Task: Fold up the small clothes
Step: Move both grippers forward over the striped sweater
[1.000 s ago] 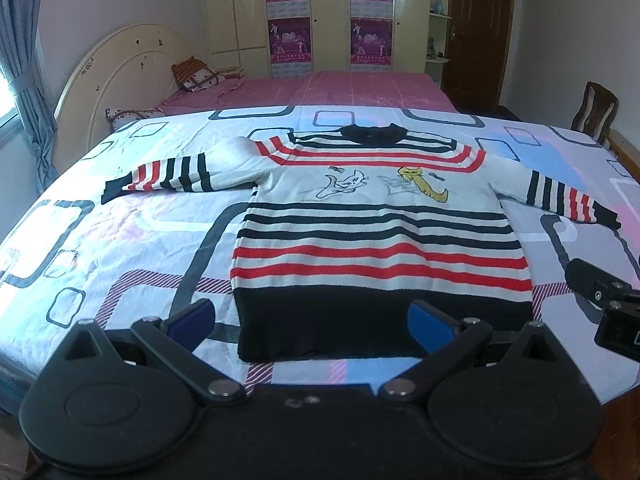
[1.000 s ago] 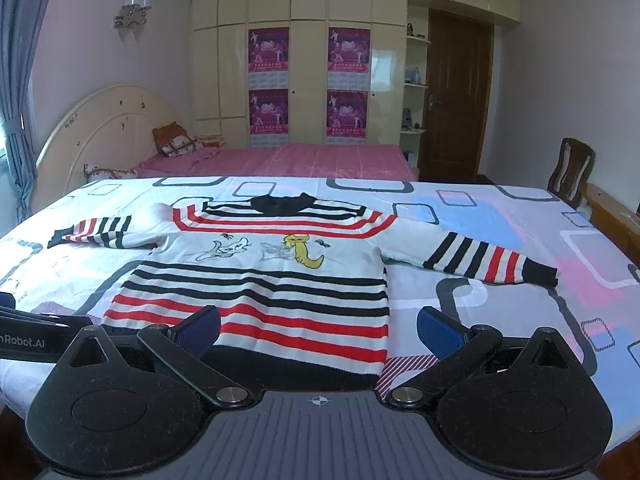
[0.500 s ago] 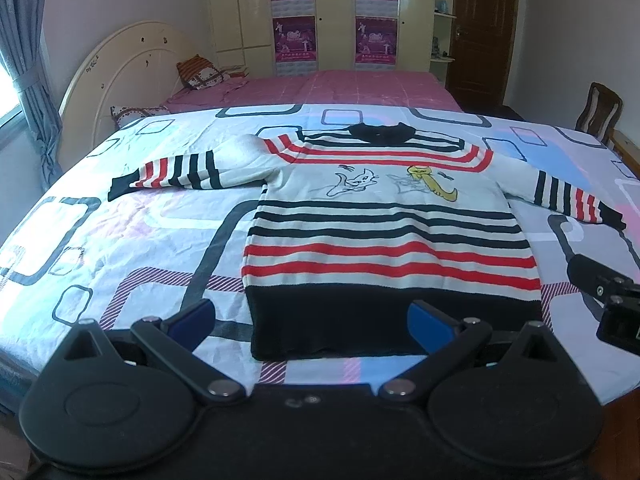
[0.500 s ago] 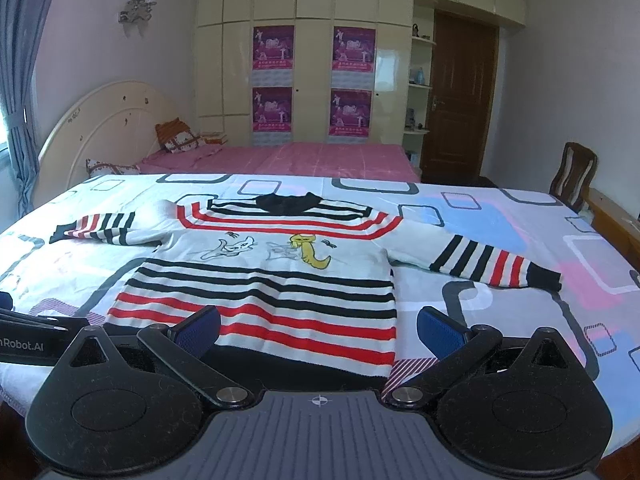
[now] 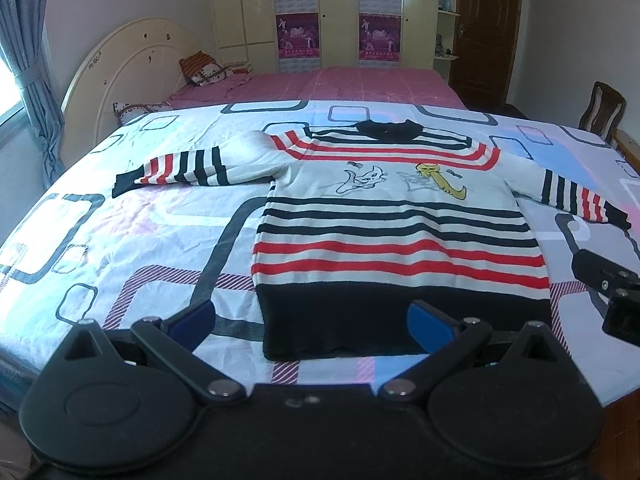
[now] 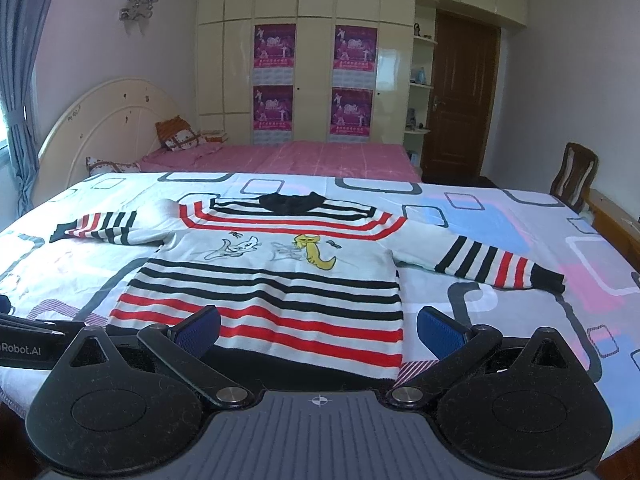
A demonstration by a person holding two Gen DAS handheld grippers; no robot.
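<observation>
Bedroom, patterned bedsheet [image 5: 120,240] spread over a wide bed as work surface; pink bed [image 5: 320,84], cream headboard [image 5: 120,68] and wardrobe with purple posters [image 5: 298,32] beyond. Left wrist view: striped sweater [image 5: 400,232] laid flat, front up, collar at far end, black hem at near edge of sheet, both sleeves stretched out to left and right. Cartoon cat and yellow figure on chest. Left gripper [image 5: 312,320] low at near edge, jaws spread wide, blue pads [image 5: 430,320] empty, right pad above black hem, left pad above bare sheet just left of hem corner. Black part of other gripper showing at right edge [image 5: 608,288], near right sleeve cuff. Wooden chair [image 5: 604,112] far right. Right wrist view: same sweater [image 6: 272,280] seen from further right, right sleeve [image 6: 492,264] angled towards near right, cuff resting on sheet. Right gripper [image 6: 318,330] jaws wide apart, nothing between pads [image 6: 196,328]; left pad over red stripes, right pad over bare sheet just right of hem. Dark door [image 6: 460,108] and wall lamp [image 6: 138,0] in background.
</observation>
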